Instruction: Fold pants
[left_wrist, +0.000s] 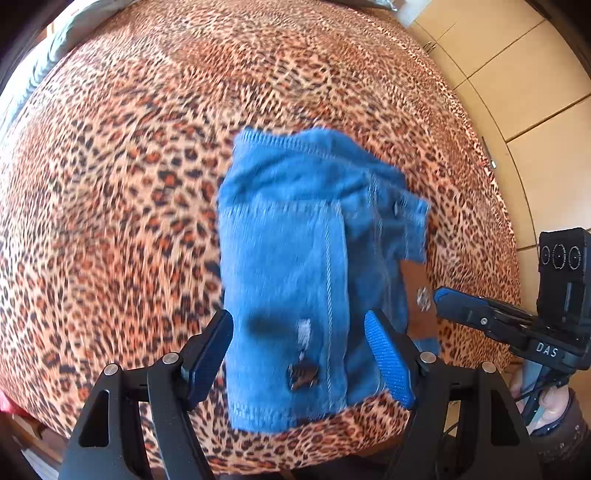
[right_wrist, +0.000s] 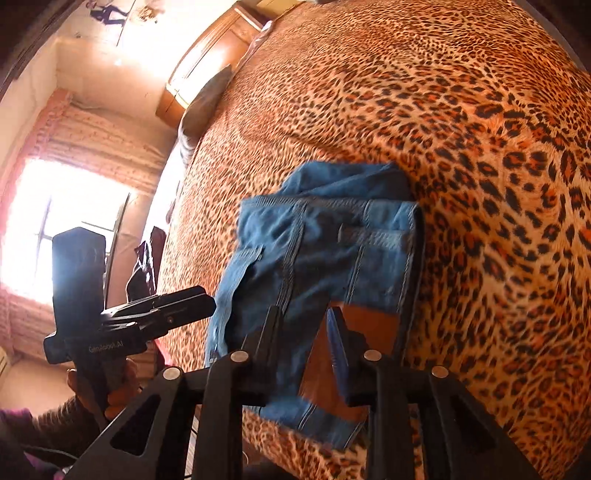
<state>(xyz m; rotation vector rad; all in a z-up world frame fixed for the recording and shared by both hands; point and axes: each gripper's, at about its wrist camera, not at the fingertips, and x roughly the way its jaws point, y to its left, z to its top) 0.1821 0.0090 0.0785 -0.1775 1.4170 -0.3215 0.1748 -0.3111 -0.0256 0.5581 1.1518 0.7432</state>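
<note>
A pair of blue jeans (left_wrist: 295, 221) lies folded into a compact bundle on the leopard-print bedspread (left_wrist: 110, 184). A brown leather waistband patch (left_wrist: 417, 295) shows at its right edge. My left gripper (left_wrist: 299, 321) hovers over the near end of the bundle, open wide, with one finger on each side and neither touching the cloth. My right gripper (left_wrist: 439, 295) points at the patch from the right, its tips just beside it. In the right wrist view the jeans (right_wrist: 332, 251) and patch (right_wrist: 369, 325) lie below my right gripper (right_wrist: 303, 317), whose jaws stand narrowly apart and hold nothing. The left gripper (right_wrist: 210, 302) reaches in from the left.
The bedspread (right_wrist: 480, 147) stretches far beyond the jeans. Tiled floor (left_wrist: 535, 92) runs along the bed's right side. A grey pillow (right_wrist: 207, 103) and a wooden headboard (right_wrist: 207, 62) stand at the far end. A bright window (right_wrist: 55, 221) and dark hanging clothes (right_wrist: 144, 266) are off to the left.
</note>
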